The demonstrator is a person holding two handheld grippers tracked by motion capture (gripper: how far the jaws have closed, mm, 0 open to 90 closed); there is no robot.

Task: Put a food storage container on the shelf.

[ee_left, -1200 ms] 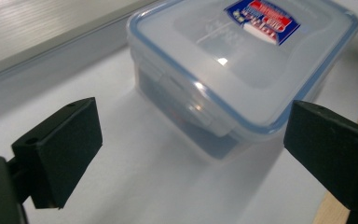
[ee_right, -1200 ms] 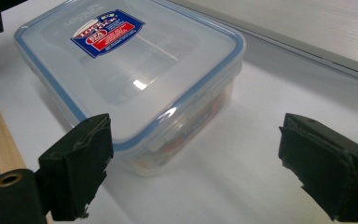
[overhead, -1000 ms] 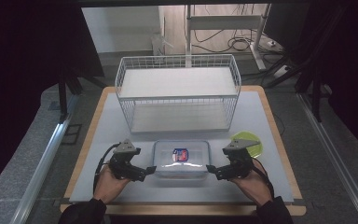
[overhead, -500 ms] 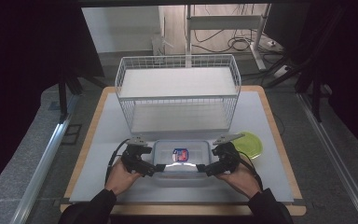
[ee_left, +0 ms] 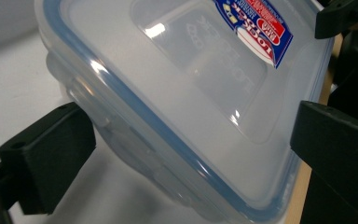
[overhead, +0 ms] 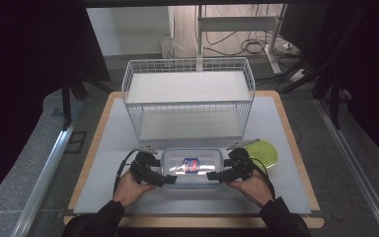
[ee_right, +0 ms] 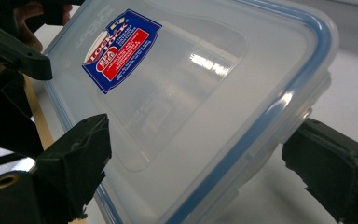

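Container (overhead: 192,168), clear plastic with blue-sealed lid, sits on the counter (overhead: 103,148) near your edge, in front of the wire basket (overhead: 187,94). Your left gripper (overhead: 166,179) is at its left end, your right gripper (overhead: 212,176) at its right end. High view adds a green lid (overhead: 264,152) just right of the container. Left gripper view: jaws apart, straddling a lid corner, pads not pressing. Right gripper view: jaws apart around the opposite corner, just been closing a little, no contact; red-blue label (ee_right: 121,49) readable.
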